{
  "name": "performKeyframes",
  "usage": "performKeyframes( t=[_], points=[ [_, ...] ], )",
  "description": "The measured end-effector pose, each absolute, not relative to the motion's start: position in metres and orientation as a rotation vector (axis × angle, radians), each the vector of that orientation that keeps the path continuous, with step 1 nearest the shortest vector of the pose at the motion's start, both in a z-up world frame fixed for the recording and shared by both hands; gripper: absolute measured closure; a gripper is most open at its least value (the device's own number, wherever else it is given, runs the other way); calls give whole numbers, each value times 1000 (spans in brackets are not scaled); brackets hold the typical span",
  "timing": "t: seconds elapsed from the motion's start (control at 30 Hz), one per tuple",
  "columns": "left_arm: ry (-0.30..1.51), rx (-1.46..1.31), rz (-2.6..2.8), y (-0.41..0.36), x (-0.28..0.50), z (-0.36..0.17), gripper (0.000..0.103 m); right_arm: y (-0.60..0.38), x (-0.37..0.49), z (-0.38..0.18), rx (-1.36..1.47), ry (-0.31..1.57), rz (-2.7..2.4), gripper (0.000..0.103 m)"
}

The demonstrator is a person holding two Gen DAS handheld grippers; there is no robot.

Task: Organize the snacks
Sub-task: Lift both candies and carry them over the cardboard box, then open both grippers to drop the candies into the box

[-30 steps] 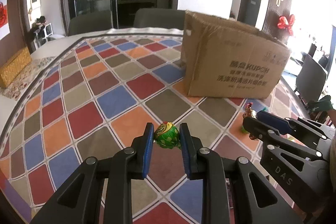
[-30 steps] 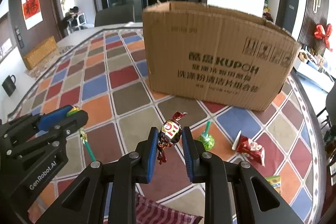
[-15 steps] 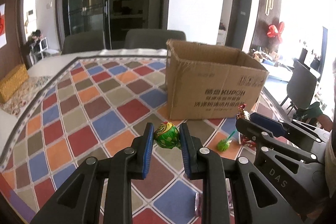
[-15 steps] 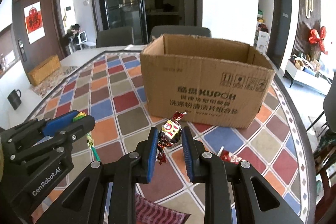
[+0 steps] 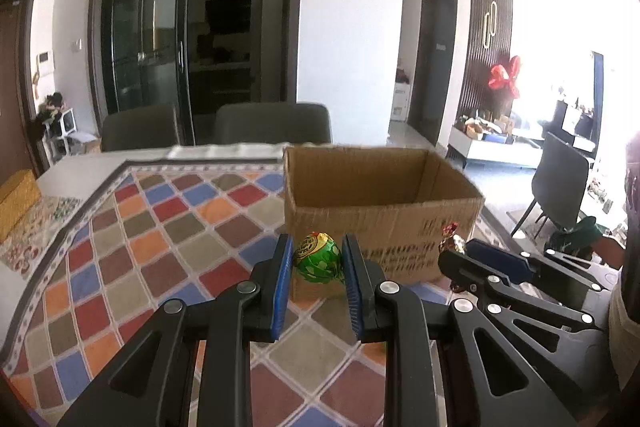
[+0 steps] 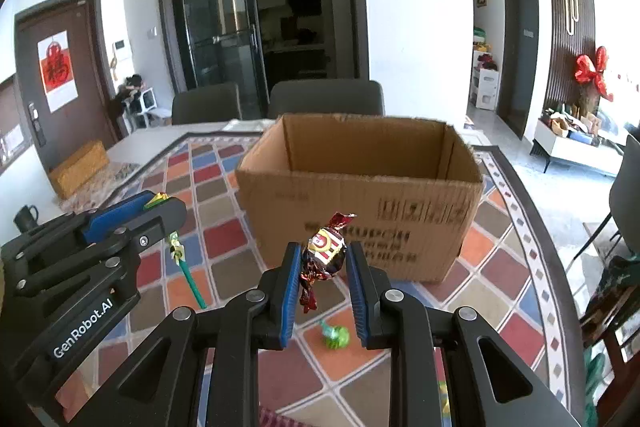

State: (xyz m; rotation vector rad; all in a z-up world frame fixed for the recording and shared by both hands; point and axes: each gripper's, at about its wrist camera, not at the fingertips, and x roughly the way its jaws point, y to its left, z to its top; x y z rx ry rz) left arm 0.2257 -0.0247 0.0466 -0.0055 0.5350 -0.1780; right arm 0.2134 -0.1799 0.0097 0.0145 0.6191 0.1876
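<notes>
Both candies rose with your grippers over the last second, climbing from table level until the open top of the cardboard box (image 6: 360,195) came into sight. Your left gripper (image 5: 316,267) was clamped on the green foil lollipop (image 5: 318,258), its stick hanging down below the fingers in the right wrist view. Your right gripper (image 6: 323,259) pinched the dark red wrapped candy (image 6: 325,253), twisted ends poking out above and below the blue pads. Each sweet hung in front of the box's near wall, just short of the rim. Down on the patchwork tablecloth (image 6: 224,243) a second green lollipop (image 6: 336,335) lay loose. Two grey chairs (image 6: 324,99) stood behind the table.
</notes>
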Motion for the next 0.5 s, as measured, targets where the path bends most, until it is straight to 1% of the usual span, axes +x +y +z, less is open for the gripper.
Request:
performKeyframes(
  t=[0.23, 0.5],
  points=[
    [485, 12, -201, -38, 246, 71, 78, -195, 233, 30, 48, 595, 188, 79],
    [487, 7, -227, -47, 277, 91, 78, -209, 263, 54, 48, 564, 165, 79]
  ],
)
